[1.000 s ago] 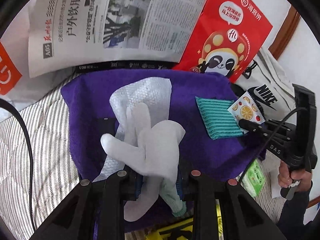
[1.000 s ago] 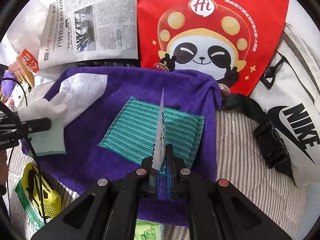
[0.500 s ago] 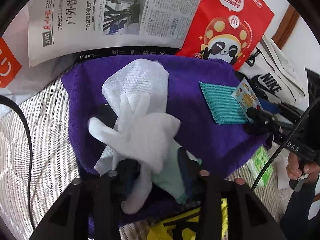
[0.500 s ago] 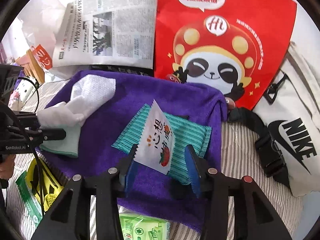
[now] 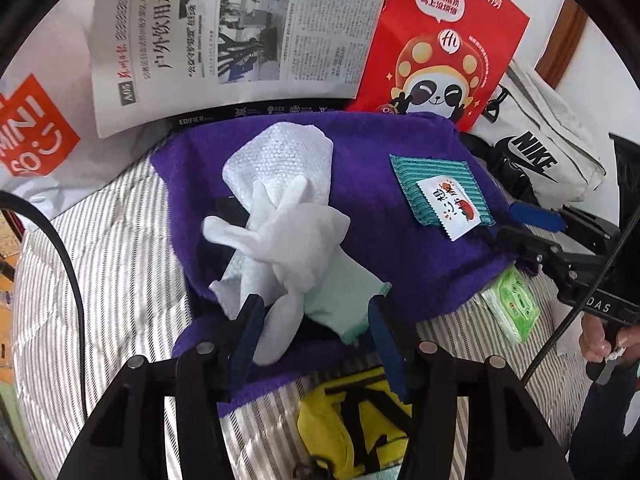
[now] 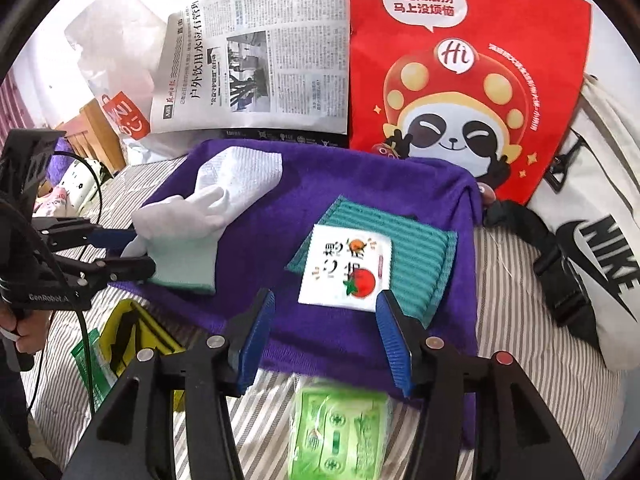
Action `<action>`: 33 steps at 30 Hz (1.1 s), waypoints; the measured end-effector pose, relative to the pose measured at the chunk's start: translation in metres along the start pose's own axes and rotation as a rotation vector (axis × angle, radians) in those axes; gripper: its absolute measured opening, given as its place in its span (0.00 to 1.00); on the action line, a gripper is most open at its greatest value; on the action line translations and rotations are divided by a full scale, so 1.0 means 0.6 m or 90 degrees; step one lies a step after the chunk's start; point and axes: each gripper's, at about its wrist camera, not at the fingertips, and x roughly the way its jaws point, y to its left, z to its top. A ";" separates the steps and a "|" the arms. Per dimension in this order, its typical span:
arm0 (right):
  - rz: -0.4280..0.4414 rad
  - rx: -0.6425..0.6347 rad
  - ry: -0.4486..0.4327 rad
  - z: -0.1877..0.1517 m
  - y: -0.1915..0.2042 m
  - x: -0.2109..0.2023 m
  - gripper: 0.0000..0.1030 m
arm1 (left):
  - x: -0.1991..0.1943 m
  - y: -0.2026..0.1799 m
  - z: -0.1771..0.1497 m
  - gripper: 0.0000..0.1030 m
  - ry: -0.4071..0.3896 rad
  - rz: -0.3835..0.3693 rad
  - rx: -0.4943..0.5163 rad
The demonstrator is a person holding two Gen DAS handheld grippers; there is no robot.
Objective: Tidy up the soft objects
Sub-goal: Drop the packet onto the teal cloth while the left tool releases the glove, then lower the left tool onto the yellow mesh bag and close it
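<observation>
A purple towel (image 5: pixel 368 152) covers the striped bedding. On its left a white glove (image 5: pixel 292 236) with a pale green cuff lies across a white textured cloth (image 5: pixel 288 160). My left gripper (image 5: pixel 316 328) straddles the cuff; its jaws are opening and the pads stand off the glove. On the towel's right a teal striped cloth (image 6: pixel 400 248) carries a white sachet (image 6: pixel 344 268) with a tomato print. My right gripper (image 6: pixel 325 304) hangs just short of the sachet, its jaws opening with nothing between them. It also shows in the left wrist view, right gripper (image 5: pixel 532 232).
A green tissue pack (image 6: pixel 340 432) and a yellow-black bag (image 5: pixel 352 420) lie on the bedding in front of the towel. A newspaper (image 5: pixel 240 36), a red panda bag (image 6: pixel 460 80) and a white Nike bag (image 6: pixel 592 220) stand behind and to the right.
Both grippers opened and pulled back and up. The glove dropped from the left jaws onto the white cloth. The sachet, held upright before, now lies flat on the teal cloth.
</observation>
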 end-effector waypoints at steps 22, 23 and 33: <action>-0.001 0.095 0.008 -0.123 0.015 -0.110 0.51 | -0.032 -0.052 -0.116 0.63 -0.007 -0.008 0.015; 0.001 0.097 0.008 -0.127 0.015 -0.113 0.51 | -0.030 -0.052 -0.116 0.63 -0.005 -0.007 0.014; 0.011 0.151 0.026 -0.177 -0.012 -0.118 0.51 | -0.001 -0.024 -0.121 0.62 0.004 -0.031 -0.038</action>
